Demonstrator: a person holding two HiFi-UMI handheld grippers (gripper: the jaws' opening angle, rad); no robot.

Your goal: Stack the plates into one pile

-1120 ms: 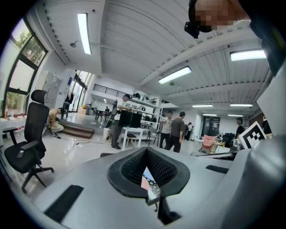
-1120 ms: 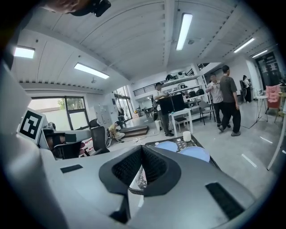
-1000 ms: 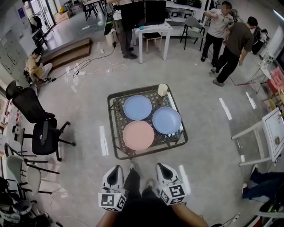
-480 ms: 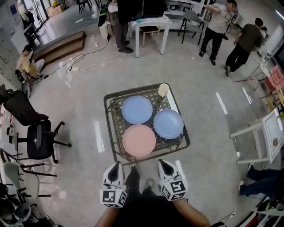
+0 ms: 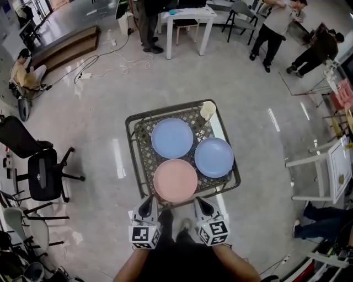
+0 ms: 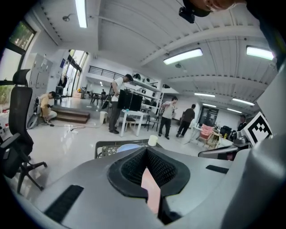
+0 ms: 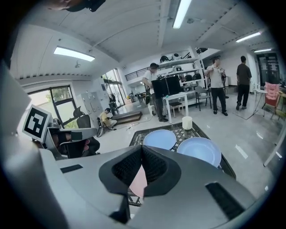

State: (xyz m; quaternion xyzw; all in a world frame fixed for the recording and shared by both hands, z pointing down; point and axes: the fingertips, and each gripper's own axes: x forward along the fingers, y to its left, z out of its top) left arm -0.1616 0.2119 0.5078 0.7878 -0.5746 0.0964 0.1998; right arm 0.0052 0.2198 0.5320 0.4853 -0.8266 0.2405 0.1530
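Note:
Three plates lie side by side on the low metal-framed table (image 5: 131,144): a blue plate (image 5: 172,137) at the back left, a second blue plate (image 5: 214,157) at the right, and a pink plate (image 5: 175,180) nearest me. My left gripper (image 5: 146,202) and right gripper (image 5: 199,201) hover just short of the table's near edge, either side of the pink plate. Both are shut and hold nothing. In the right gripper view both blue plates (image 7: 160,138) (image 7: 199,150) show past the shut jaws. The pink plate (image 6: 152,190) peeks through the left gripper's notch.
A pale cup (image 5: 207,110) stands at the table's far right corner. A black office chair (image 5: 41,173) is on the left and a white stand (image 5: 331,165) on the right. People stand near a white desk (image 5: 187,15) far behind; one person (image 5: 22,71) sits on the floor.
Both grippers have moved forward and down, from well short of the table to its near edge. The plates have not moved. The people in the background have shifted.

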